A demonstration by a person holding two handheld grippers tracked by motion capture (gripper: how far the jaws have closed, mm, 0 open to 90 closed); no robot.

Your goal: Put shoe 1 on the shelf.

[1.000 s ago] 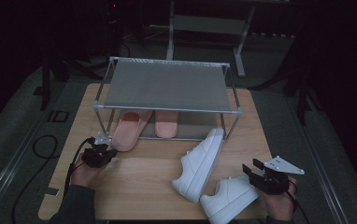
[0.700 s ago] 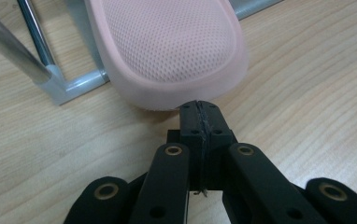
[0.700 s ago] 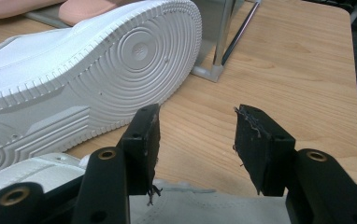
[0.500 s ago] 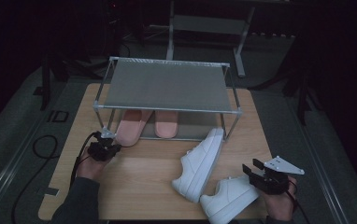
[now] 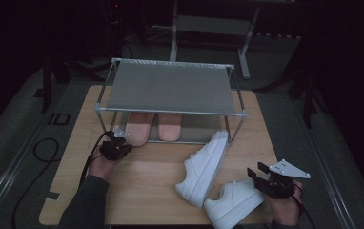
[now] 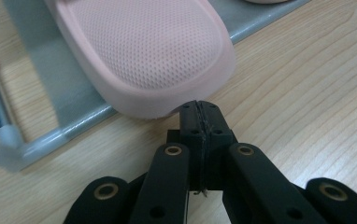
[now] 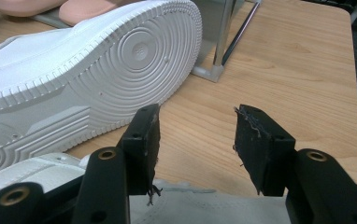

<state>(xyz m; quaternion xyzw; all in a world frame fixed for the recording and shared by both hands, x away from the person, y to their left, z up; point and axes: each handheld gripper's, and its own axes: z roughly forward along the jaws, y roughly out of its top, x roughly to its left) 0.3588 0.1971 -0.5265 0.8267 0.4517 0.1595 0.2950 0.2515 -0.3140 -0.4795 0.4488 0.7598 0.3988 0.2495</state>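
No brand or label is legible on any shoe; floor lettering reading "ID" [image 5: 58,119] sits left of the table [image 5: 146,191]. Left gripper [image 6: 198,106]: jaws pressed together, empty, tips at the pink slipper [image 6: 144,51] heel on the rack [image 5: 170,88] base. Right gripper [image 7: 196,123]: jaws wide apart, empty, over the near sneaker [image 7: 204,205]. Its view alone shows the tipped sneaker [image 7: 88,70] sole's ring tread.

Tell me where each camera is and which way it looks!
High view: above the person's side, looking forward and down on the table; both forearms and grippers show.
Left gripper view: on the left gripper, jaws shut, facing the pink slipper.
Right gripper view: on the right gripper, jaws open, facing the white sneaker lying on its side.
Shared: high and left views both show the slipper and shoe rack.
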